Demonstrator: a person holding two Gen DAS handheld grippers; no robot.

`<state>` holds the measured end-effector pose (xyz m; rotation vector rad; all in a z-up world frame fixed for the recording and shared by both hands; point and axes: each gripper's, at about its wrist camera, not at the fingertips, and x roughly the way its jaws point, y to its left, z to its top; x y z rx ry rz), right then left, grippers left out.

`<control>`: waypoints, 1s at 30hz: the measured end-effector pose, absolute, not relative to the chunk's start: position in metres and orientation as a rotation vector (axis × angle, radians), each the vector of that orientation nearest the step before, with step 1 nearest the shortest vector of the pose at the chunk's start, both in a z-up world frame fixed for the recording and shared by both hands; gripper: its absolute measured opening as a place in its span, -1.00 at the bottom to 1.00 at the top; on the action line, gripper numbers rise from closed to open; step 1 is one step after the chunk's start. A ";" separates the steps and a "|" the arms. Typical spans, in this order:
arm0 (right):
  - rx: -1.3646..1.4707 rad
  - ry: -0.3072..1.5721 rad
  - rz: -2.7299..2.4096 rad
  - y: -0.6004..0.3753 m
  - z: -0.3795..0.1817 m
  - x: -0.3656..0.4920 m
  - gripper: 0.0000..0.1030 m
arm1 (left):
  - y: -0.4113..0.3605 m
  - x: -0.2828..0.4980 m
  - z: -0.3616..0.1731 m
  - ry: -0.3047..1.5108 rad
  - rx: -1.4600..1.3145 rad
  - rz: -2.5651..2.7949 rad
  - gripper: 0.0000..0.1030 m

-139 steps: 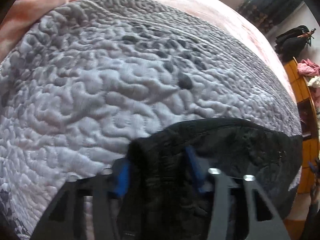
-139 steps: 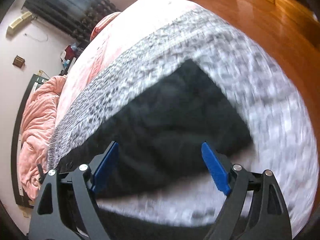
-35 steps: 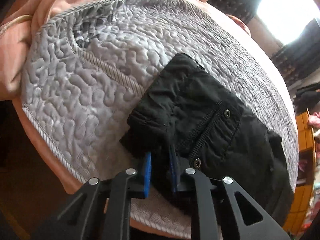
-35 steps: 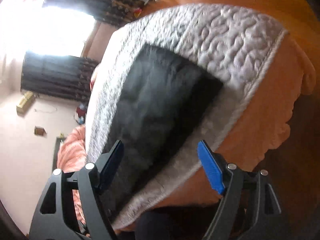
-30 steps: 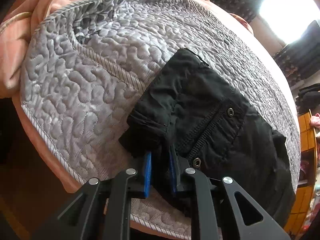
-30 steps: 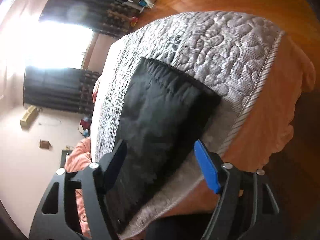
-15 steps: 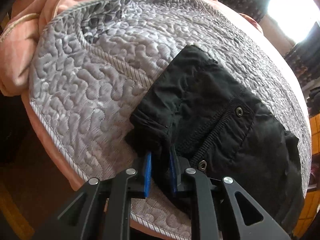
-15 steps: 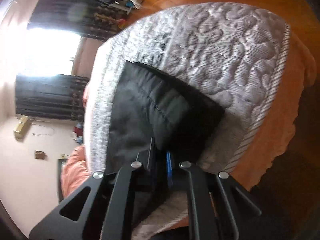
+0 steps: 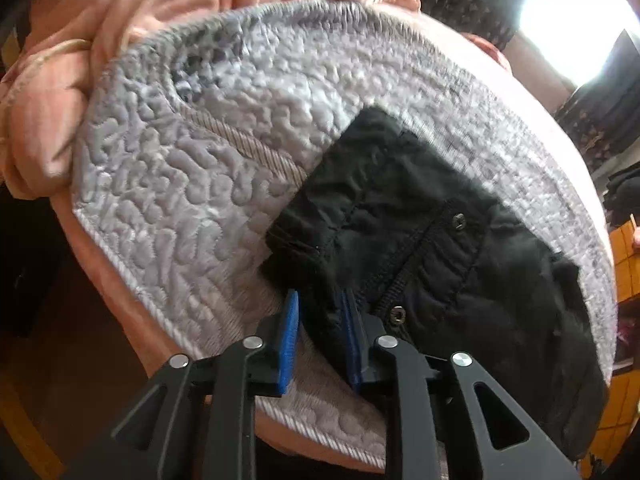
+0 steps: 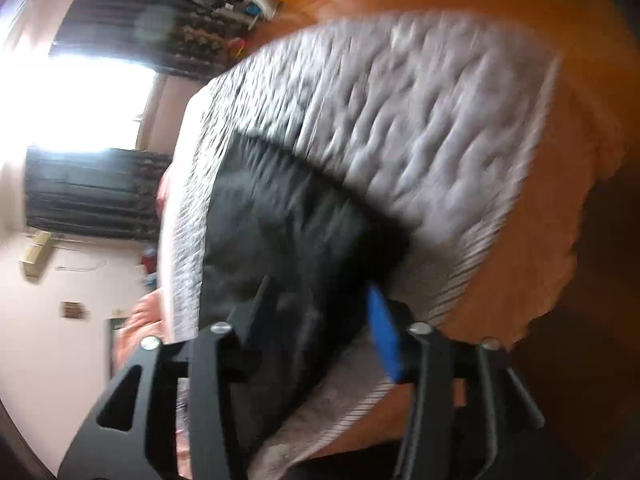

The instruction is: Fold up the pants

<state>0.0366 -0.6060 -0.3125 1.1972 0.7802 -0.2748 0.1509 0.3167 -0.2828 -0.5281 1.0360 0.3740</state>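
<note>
Under you lies the grey quilted bedspread with a corded edge [image 9: 168, 184], spread over a peach-pink blanket [image 9: 100, 40]. The folded black fabric pants [image 9: 420, 216] rest flat on the quilt near its front edge. Your left gripper [image 9: 318, 332] has just been opening; its blue pads stand narrowly apart with a fold of the pants between them, no longer pinched. Your right gripper [image 10: 316, 320] has also just been opening, its jaws moderately wide astride the pants' corner.
</note>
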 end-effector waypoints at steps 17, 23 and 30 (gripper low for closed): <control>1.209 0.715 -0.228 -0.623 -0.307 0.029 0.19 | 0.279 0.166 -0.320 1.120 -0.565 0.366 0.58; 1.282 0.688 -0.213 -0.636 -0.320 0.005 0.22 | 0.276 0.162 -0.324 1.103 -0.545 0.375 0.67; 1.364 0.668 -0.172 -0.626 -0.342 0.014 0.22 | 0.269 0.164 -0.323 1.107 -0.537 0.380 0.68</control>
